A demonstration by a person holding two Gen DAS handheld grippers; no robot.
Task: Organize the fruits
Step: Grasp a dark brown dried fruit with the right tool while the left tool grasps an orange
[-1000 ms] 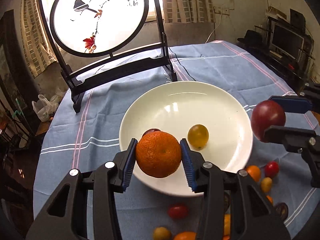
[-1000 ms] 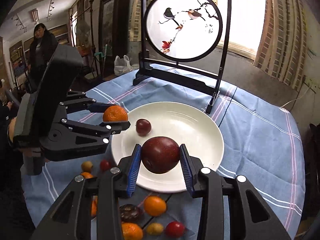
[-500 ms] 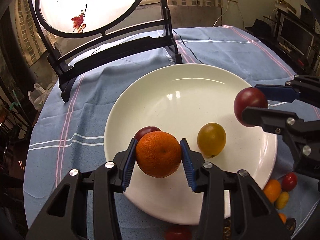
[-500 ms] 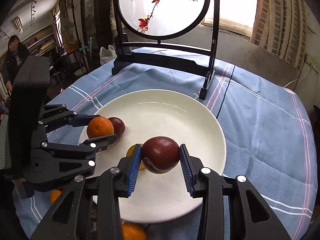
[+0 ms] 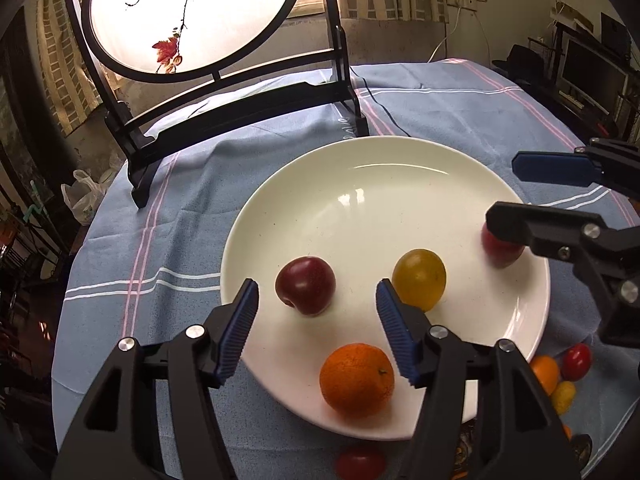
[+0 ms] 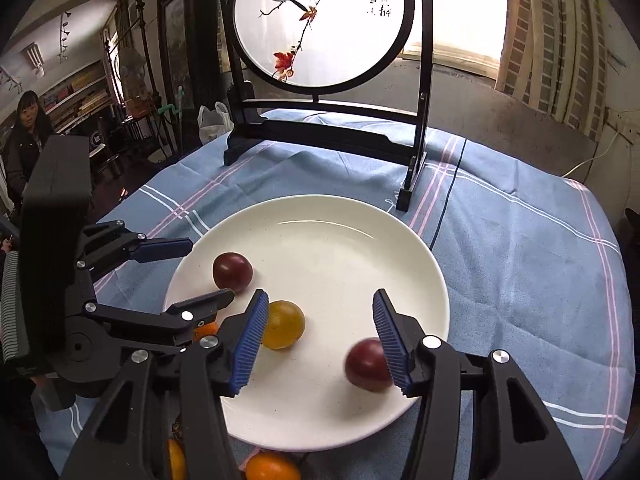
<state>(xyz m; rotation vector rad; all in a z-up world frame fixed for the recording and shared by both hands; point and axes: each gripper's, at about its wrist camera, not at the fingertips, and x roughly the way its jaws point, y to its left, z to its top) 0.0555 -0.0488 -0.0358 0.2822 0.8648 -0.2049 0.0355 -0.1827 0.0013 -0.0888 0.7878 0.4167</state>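
A white plate (image 5: 400,184) (image 6: 320,216) sits on the blue tablecloth. On it lie an orange (image 5: 357,380), a dark red plum (image 5: 305,291) (image 6: 232,272), a yellow fruit (image 5: 419,279) (image 6: 282,324) and a second dark red plum (image 6: 367,365) (image 5: 500,247). My left gripper (image 5: 316,312) is open above the plate's near edge, with the orange below its jaws. My right gripper (image 6: 318,332) is open over the plate, with the second plum beside its right finger. The right gripper also shows at the right of the left wrist view (image 5: 532,192).
Several small tomatoes and oranges (image 5: 560,372) (image 6: 272,466) lie on the cloth by the plate's near edge. A black-framed round bird screen (image 5: 192,16) (image 6: 324,24) stands behind the plate. A person (image 6: 24,136) stands at the far left.
Both grippers have opened. The orange has dropped from the left gripper onto the plate, and the plum has dropped from the right gripper onto the plate.
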